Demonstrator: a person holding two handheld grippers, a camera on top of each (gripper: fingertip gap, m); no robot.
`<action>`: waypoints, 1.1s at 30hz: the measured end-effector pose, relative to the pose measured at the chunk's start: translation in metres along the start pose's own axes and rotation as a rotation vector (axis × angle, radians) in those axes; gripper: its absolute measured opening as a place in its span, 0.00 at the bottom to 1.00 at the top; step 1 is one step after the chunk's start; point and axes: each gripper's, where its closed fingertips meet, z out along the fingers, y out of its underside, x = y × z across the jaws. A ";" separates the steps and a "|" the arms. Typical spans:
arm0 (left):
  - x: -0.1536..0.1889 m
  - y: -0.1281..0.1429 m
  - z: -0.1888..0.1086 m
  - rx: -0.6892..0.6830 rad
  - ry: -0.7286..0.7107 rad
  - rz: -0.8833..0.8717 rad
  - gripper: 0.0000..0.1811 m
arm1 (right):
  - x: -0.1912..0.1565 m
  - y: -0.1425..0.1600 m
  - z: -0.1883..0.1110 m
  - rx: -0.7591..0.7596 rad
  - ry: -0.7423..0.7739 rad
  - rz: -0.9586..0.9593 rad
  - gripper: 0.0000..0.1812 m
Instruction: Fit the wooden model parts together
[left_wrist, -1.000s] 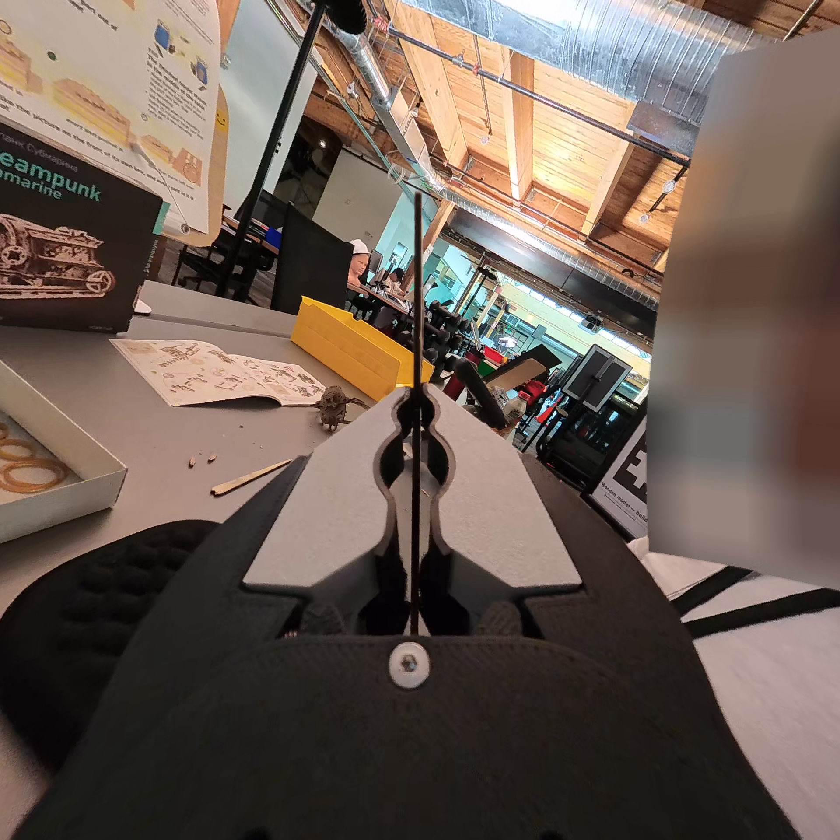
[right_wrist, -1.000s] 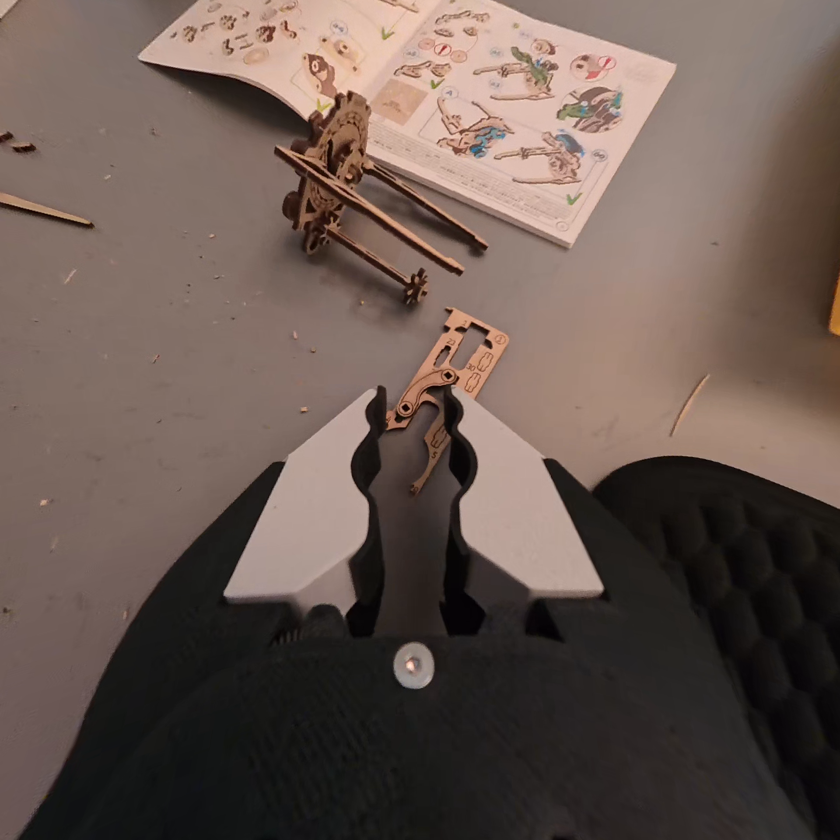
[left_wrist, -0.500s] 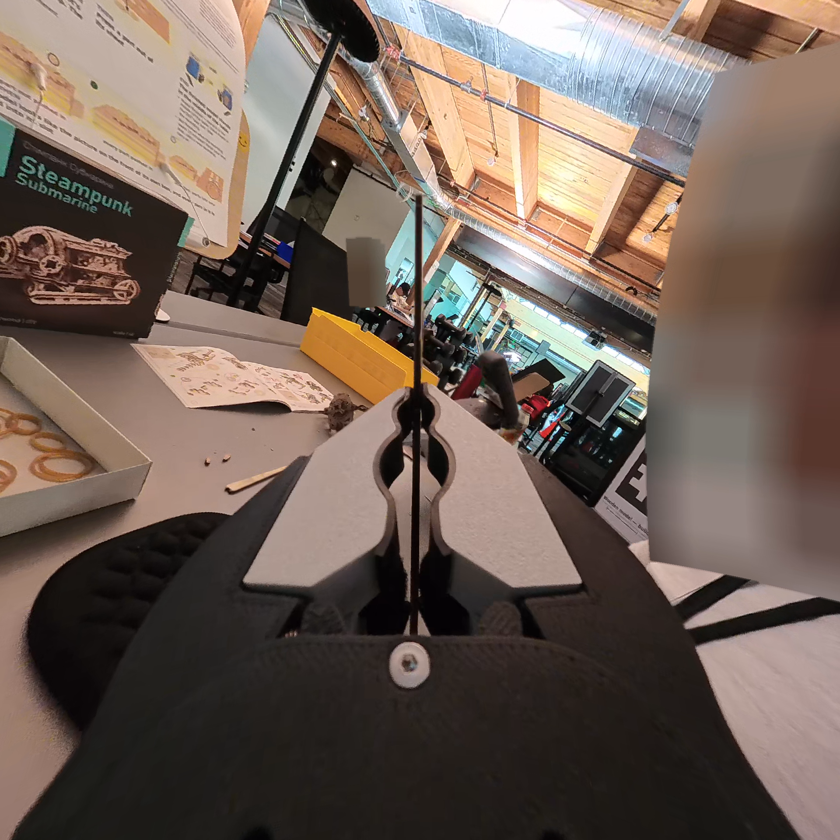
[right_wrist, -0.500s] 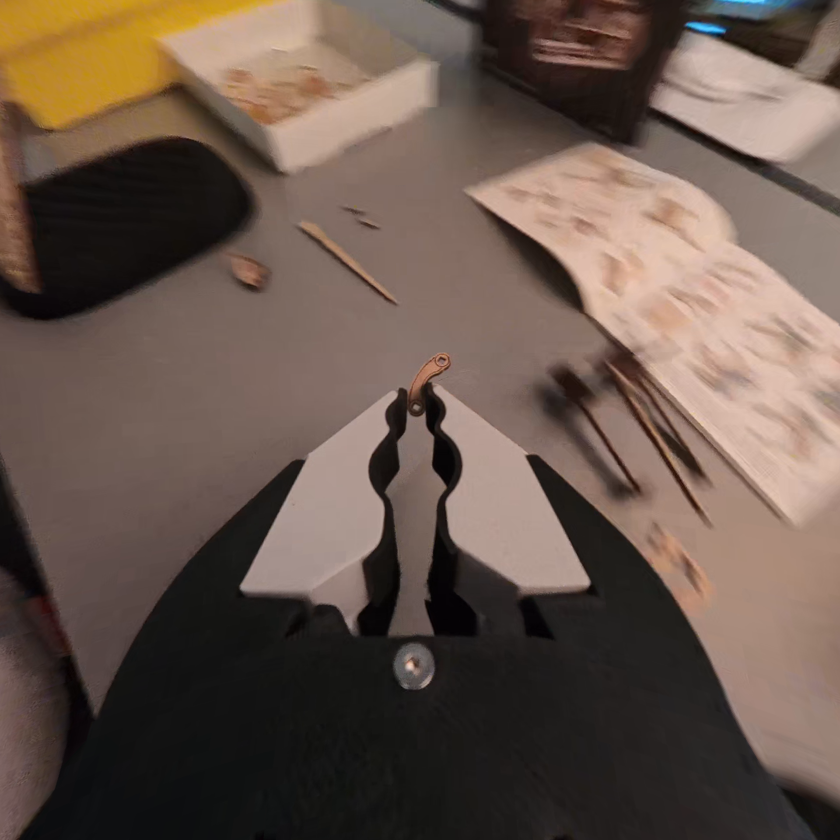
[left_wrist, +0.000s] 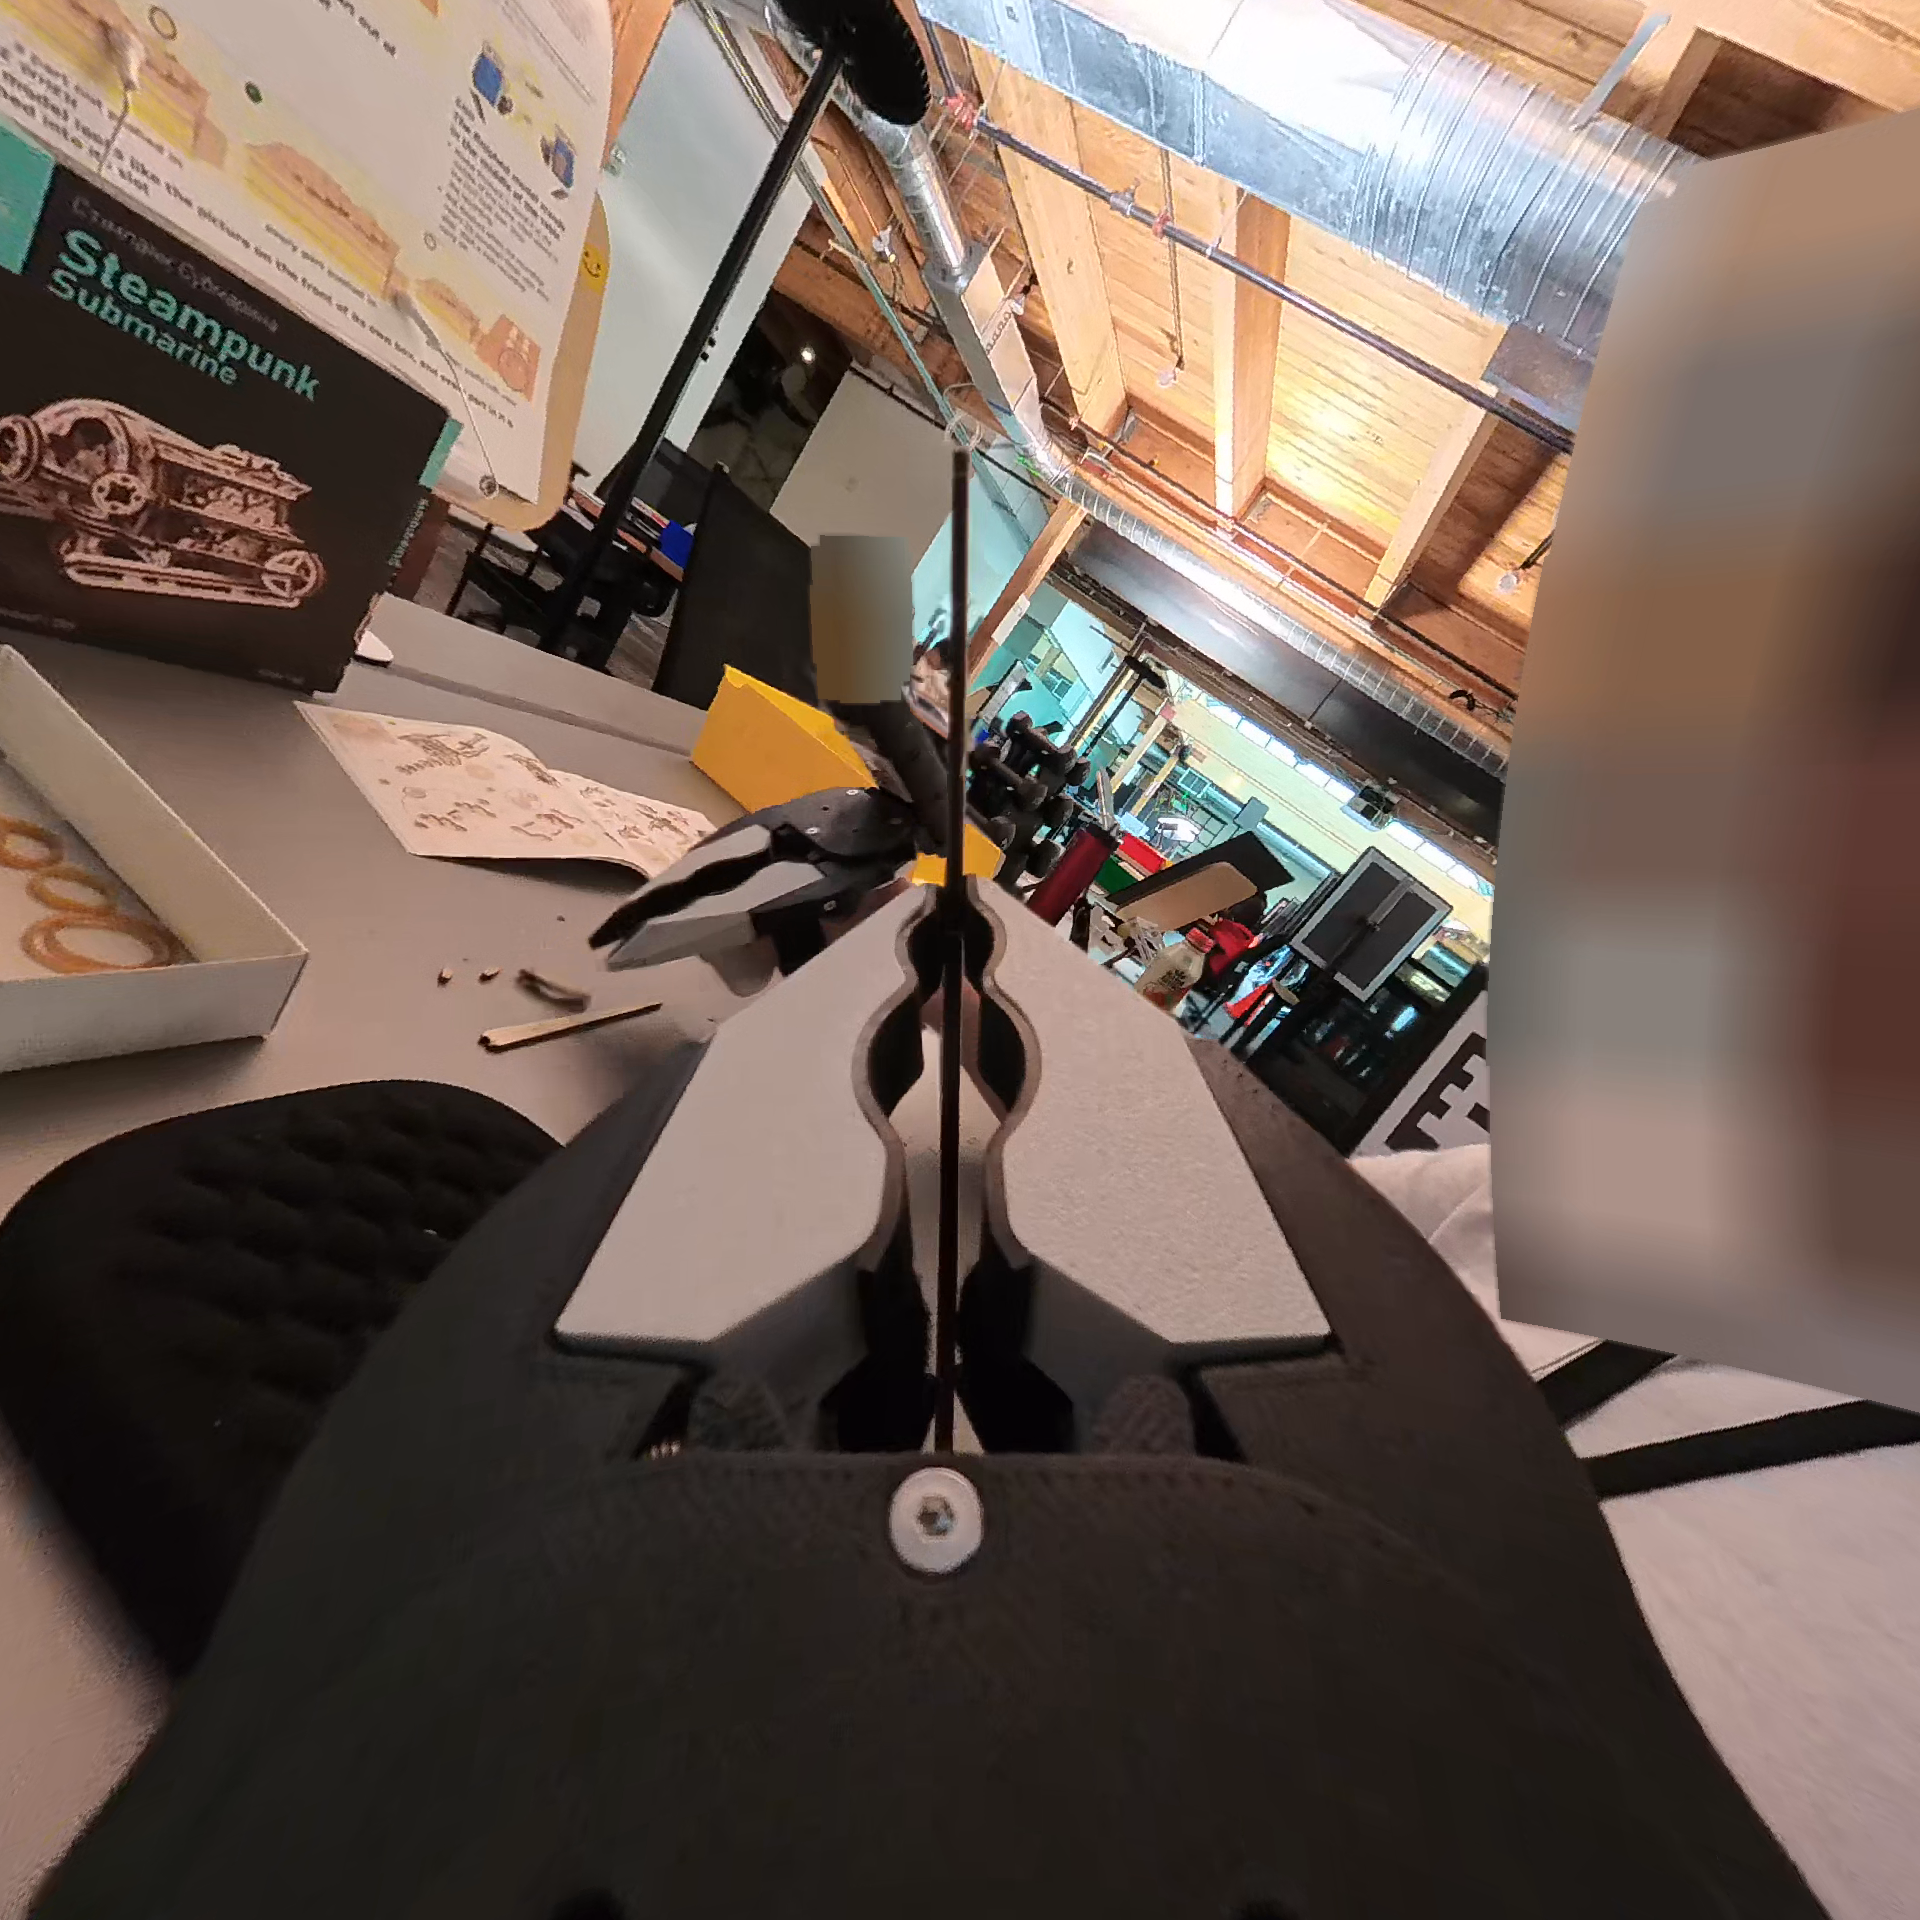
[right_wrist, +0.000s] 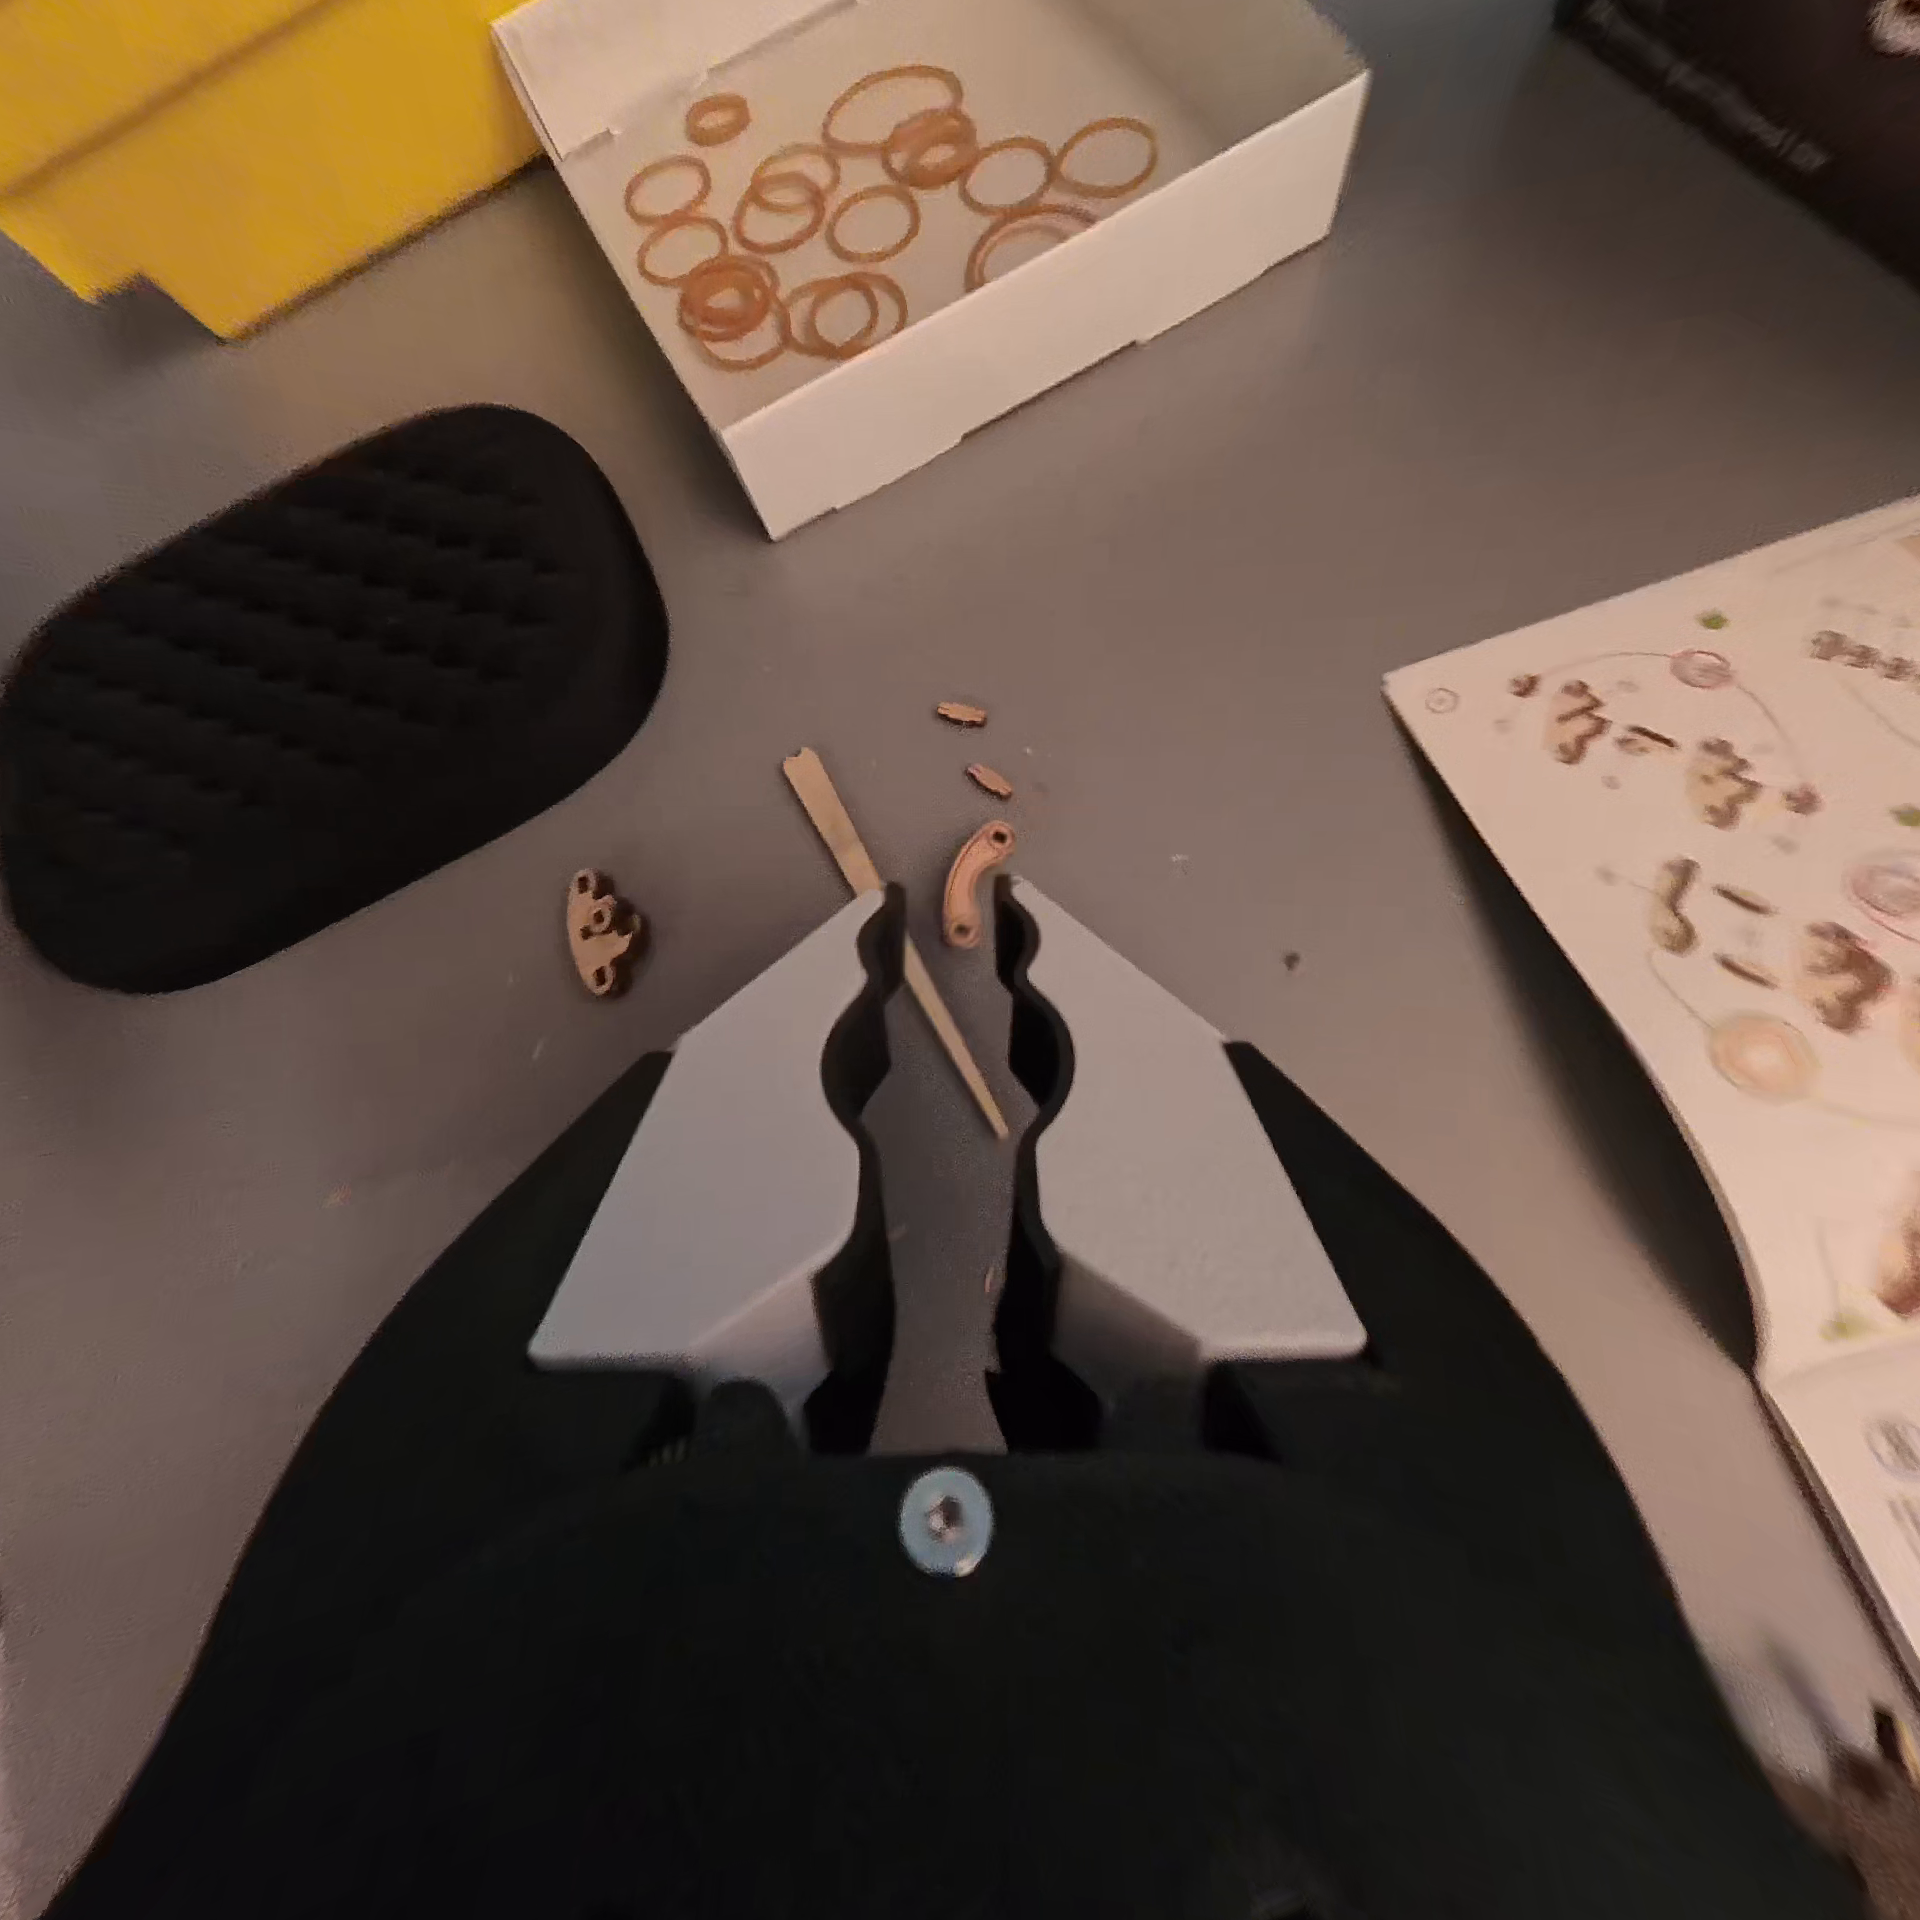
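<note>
overhead, a thin dark rod is clamped upright by the left gripper. the right gripper is parted over the table, with a curved part lying between its tips, beside a stick.

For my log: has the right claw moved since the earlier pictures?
Yes. The right claw swung left, away from the instruction booklet, toward the white box of rubber rings.
</note>
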 end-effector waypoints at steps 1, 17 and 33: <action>-0.001 0.000 0.002 0.002 0.009 -0.010 0.00 | -0.002 -0.003 -0.016 0.029 -0.001 0.011 0.11; 0.019 0.096 0.119 -0.469 0.188 -0.029 0.00 | -0.033 0.036 -0.313 0.602 0.245 0.045 0.25; 0.021 0.169 0.180 -0.919 0.344 -0.160 0.00 | -0.067 0.082 -0.183 0.436 -0.349 0.403 0.10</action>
